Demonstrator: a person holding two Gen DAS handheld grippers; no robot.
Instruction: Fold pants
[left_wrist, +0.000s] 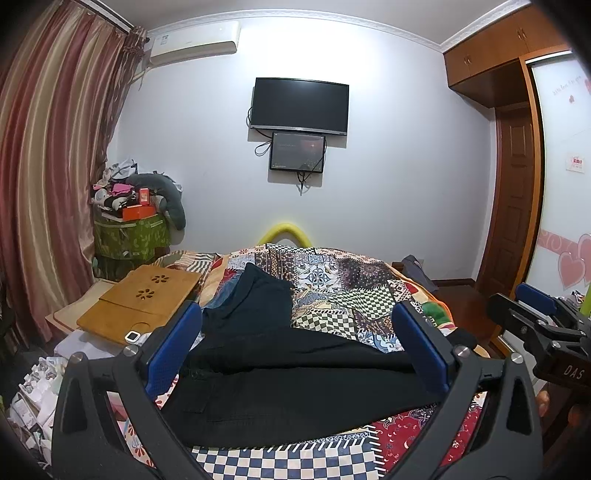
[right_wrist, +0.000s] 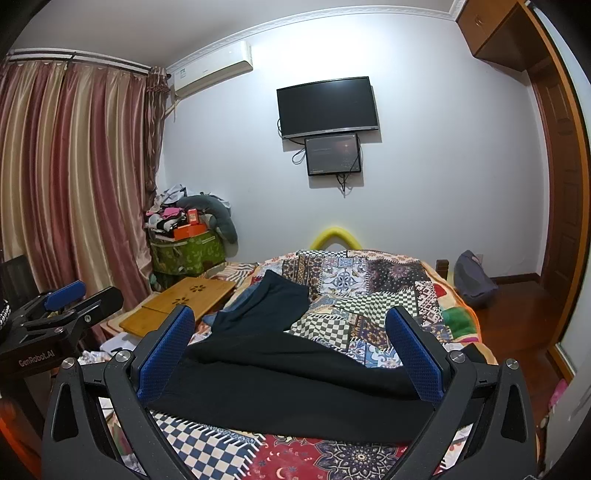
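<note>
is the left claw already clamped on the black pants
No, the left claw stands wide open above the black pants, which lie flat on the patchwork bedspread with no cloth between its blue pads.

The black pants (left_wrist: 280, 387) lie partly out of sight: in the left wrist view their waist end at 8 o'clock runs behind the blue pads (left_wrist: 168, 350) of the left hand-held gripper (left_wrist: 295, 347), and the far hem at 4 o'clock is covered by the other finger. In the right wrist view the right hand-held gripper (right_wrist: 291, 354) hides both ends the same way. The bed (left_wrist: 258, 458) is cut off by the bottom edge in both views. The pile on the green box (left_wrist: 129, 236) at 9 o'clock is too small to sort out. Writing on the small screen (left_wrist: 297, 151) is unreadable. The wardrobe door (left_wrist: 561, 166) at 3 o'clock runs off the frame.
</note>
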